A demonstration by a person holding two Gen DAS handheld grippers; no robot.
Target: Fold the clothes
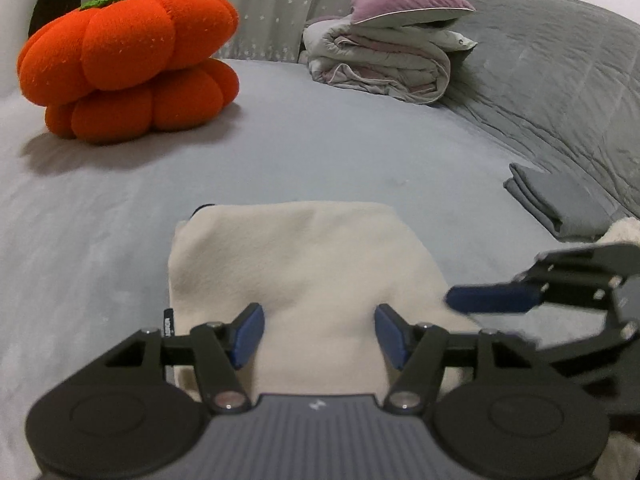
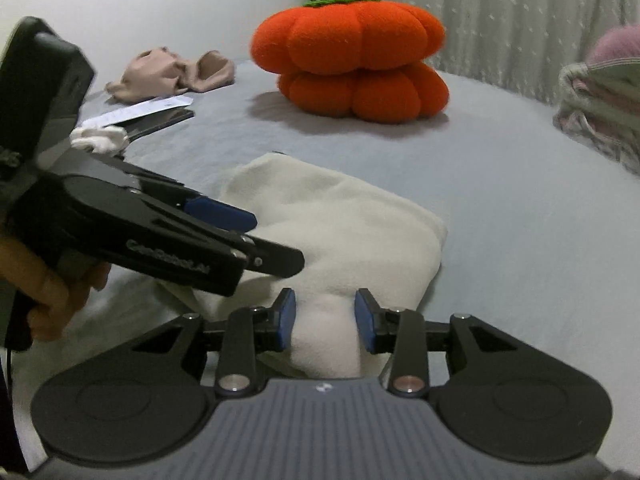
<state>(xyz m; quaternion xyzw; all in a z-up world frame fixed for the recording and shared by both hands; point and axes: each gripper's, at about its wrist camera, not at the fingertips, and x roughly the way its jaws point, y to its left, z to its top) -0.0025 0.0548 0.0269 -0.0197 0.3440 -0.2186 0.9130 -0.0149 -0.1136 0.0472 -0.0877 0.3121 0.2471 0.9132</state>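
Two views showed one cream garment (image 1: 304, 276) lying folded on the grey bed sheet (image 1: 100, 216), low and central in both.

Left wrist view, left to right: one orange pumpkin cushion (image 1: 128, 64) sat at the upper left. At bottom centre the left gripper (image 1: 320, 334) had its two blue pads (image 1: 249, 334) spread apart over the near part of the cream garment, with cloth lying between them but neither pad pressing on it. One pile of rumpled bedding (image 1: 384, 68) with one mauve pillow (image 1: 408, 6) on top stood at upper centre. One grey quilt (image 1: 560, 76) filled the upper right, and one folded grey cloth (image 1: 560, 204) lay at the right edge. Below it the right gripper (image 1: 492, 300) came in from the right over the garment's corner.

Right wrist view, left to right: one hand (image 2: 44, 288) at the lower left held the left gripper (image 2: 240, 236), which reached over the garment's (image 2: 344, 232) left side. One beige garment (image 2: 172, 74), one white paper slip (image 2: 136, 114) and one small white cloth (image 2: 100, 138) lay at the upper left. The pumpkin cushion (image 2: 352, 56) sat at upper centre. At bottom centre the right gripper (image 2: 325, 320) was partly spread, a raised ridge of cream cloth between its two pads (image 2: 286, 320); whether they pinched it could not be told.
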